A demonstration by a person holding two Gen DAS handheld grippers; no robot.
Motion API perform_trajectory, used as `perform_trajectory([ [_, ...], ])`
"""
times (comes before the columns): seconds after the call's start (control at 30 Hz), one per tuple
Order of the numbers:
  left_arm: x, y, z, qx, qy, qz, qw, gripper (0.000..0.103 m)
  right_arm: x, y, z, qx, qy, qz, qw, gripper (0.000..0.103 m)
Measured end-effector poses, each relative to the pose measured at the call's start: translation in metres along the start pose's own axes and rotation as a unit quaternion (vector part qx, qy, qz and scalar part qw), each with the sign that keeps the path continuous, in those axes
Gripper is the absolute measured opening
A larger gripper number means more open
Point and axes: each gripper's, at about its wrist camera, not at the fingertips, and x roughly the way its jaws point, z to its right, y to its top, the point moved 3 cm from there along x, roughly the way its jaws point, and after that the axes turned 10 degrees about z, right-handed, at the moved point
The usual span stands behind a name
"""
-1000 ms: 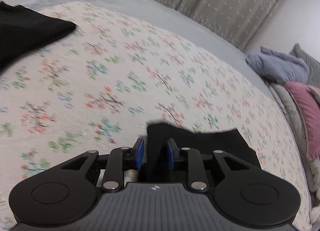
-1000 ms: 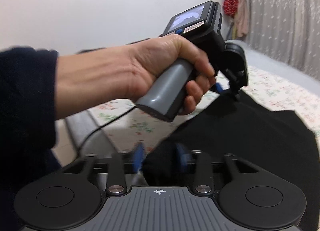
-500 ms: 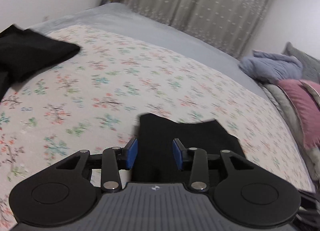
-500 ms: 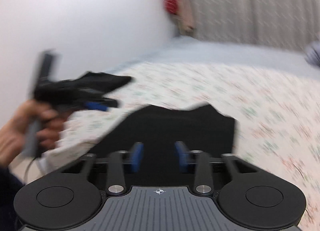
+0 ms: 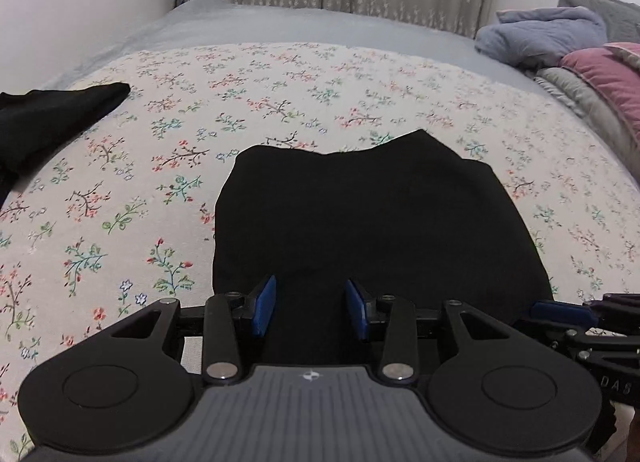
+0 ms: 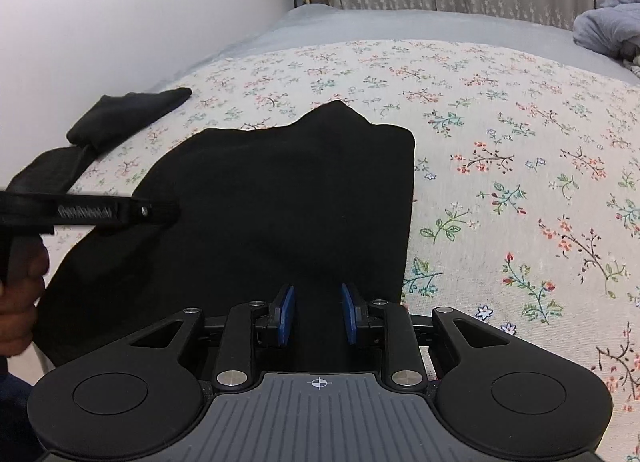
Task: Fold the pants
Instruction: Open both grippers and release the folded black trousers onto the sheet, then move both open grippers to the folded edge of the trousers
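The black pants (image 5: 360, 213) lie folded and flat on the floral bedsheet (image 5: 120, 181). My left gripper (image 5: 311, 306) hovers over their near edge with its blue pads wide apart and the cloth lying flat beneath, not pinched. In the right wrist view the pants (image 6: 260, 201) fill the middle, and the left gripper (image 6: 170, 209) reaches in from the left over their left part. My right gripper (image 6: 317, 310) sits at the near right corner of the pants. Its pads stand a narrow gap apart with black cloth in it, and whether they press on it is unclear. The right gripper (image 5: 560, 308) also shows in the left wrist view.
A second black garment (image 5: 48, 109) lies at the bed's left edge by the white wall. A grey-blue blanket (image 5: 552, 33) and a pink pillow (image 5: 608, 73) are piled at the right. A hand (image 6: 20, 302) holds the left gripper. Bare floral sheet stretches beyond the pants.
The left jaws widened and let the cloth drop from between them. The right pads drew closer together. Both views swung round to face across the bed, and the pants now lie flat.
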Motion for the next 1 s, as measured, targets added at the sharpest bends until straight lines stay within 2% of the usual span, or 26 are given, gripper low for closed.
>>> perform_trajectory([
  [0.13, -0.003, 0.003, 0.005, -0.005, 0.018, -0.014, 0.9997, 0.056, -0.005, -0.001, -0.004, -0.009, -0.002, 0.003, 1.000, 0.024],
  [0.37, -0.013, -0.009, 0.015, 0.035, 0.040, 0.000, 0.9986, 0.057, -0.030, -0.012, -0.015, -0.042, 0.023, -0.020, 0.999, 0.027],
  [0.6, -0.012, -0.014, 0.016, 0.034, 0.048, 0.003, 0.9983, 0.057, -0.040, -0.026, -0.020, -0.075, 0.040, -0.025, 0.996, 0.028],
  [1.0, -0.016, -0.017, 0.025, 0.054, 0.062, 0.005, 0.9966, 0.058, -0.038, -0.026, -0.013, -0.075, 0.060, -0.031, 0.995, 0.028],
])
